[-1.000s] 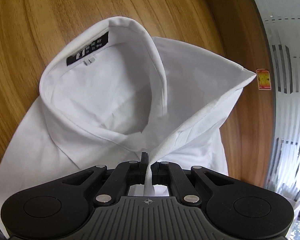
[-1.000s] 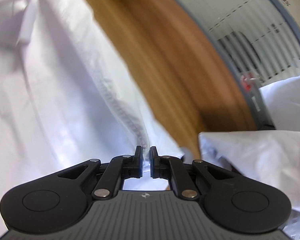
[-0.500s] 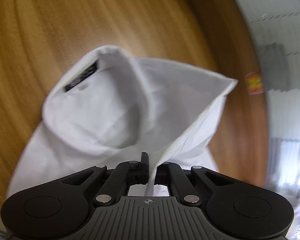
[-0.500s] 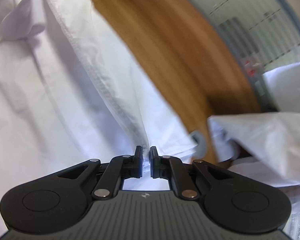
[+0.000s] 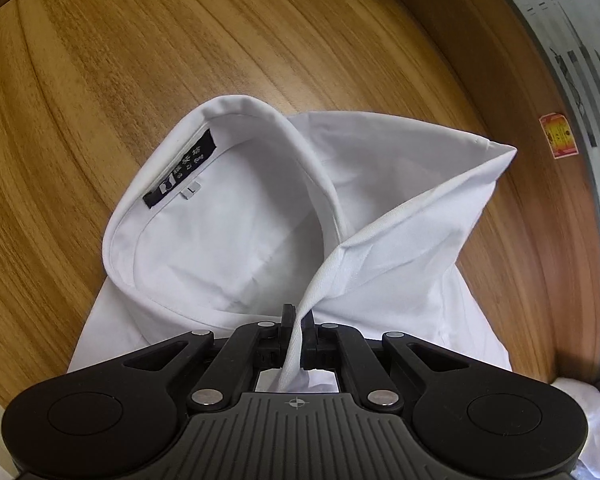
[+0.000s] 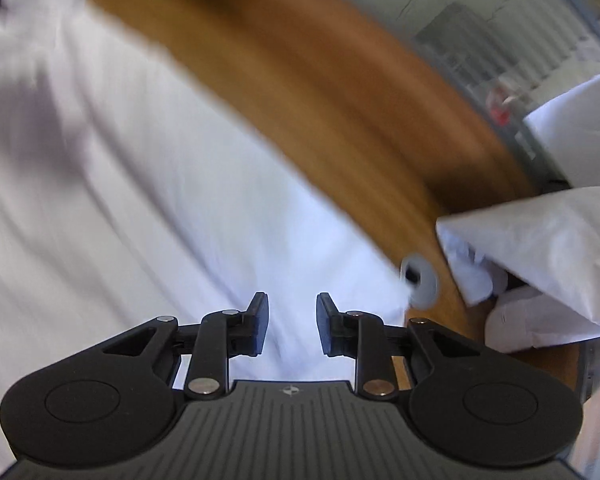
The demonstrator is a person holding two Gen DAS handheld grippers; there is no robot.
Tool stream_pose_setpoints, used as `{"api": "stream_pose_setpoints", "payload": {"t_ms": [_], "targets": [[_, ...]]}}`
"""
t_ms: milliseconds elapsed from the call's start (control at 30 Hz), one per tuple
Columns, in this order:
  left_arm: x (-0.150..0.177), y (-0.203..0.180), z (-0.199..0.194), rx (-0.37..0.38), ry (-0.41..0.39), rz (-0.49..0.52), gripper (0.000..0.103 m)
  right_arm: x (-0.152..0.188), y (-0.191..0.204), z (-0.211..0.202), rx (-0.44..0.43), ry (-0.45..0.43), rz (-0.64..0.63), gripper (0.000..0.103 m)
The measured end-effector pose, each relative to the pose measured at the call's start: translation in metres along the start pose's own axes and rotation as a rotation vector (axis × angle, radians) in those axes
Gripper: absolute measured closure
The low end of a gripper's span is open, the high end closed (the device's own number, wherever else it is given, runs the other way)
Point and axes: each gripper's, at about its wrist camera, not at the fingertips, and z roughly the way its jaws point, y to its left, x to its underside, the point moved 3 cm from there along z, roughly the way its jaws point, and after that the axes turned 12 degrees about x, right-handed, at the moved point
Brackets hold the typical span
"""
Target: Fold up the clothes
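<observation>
Left gripper is pinching the front placket edge of a white collared shirt, jaws closed on the cloth just below the collar. The shirt is lying on the wooden table, collar standing open, label showing. Right gripper is hovering over the shirt body, jaws apart, holding nothing; that view is blurred. Judging by the bunched collar, the fold is looking unfinished. More white cloth is sitting at the table's right edge.

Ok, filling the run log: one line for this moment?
left hand-held gripper: shut on shirt | right hand-held gripper: open over shirt | wooden table
</observation>
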Motion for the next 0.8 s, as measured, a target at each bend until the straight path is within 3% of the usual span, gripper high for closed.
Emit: {"api": "stream_pose_setpoints", "payload": {"t_ms": [100, 167, 333, 500, 567, 633, 700, 800], "targets": [[0.001, 0.006, -0.001, -0.008, -0.004, 0.007, 0.100, -0.011, 0.003, 0.006, -0.025, -0.007, 0.067, 0.076], [0.002, 0.006, -0.002, -0.015, -0.005, 0.019, 0.100, -0.003, 0.007, 0.023, -0.026, 0.023, 0.094, 0.085], [0.004, 0.003, 0.000, -0.031, -0.012, 0.038, 0.098, 0.017, 0.016, 0.068, -0.027, 0.099, 0.163, 0.086], [0.001, 0.010, -0.004, 0.001, -0.048, 0.054, 0.094, 0.017, 0.004, 0.058, -0.009, 0.112, 0.247, 0.085], [0.006, 0.001, -0.009, 0.014, -0.083, 0.103, 0.091, 0.016, -0.006, 0.049, 0.011, 0.101, 0.287, 0.085], [0.008, -0.006, -0.023, 0.063, -0.118, 0.142, 0.072, 0.017, -0.022, 0.044, 0.022, 0.101, 0.373, 0.085], [0.009, -0.014, -0.038, 0.102, -0.156, 0.170, 0.060, 0.020, -0.038, 0.043, 0.029, 0.117, 0.465, 0.083], [0.004, -0.030, -0.048, 0.136, -0.189, 0.208, 0.054, 0.024, -0.060, 0.050, 0.030, 0.145, 0.581, 0.078]]}}
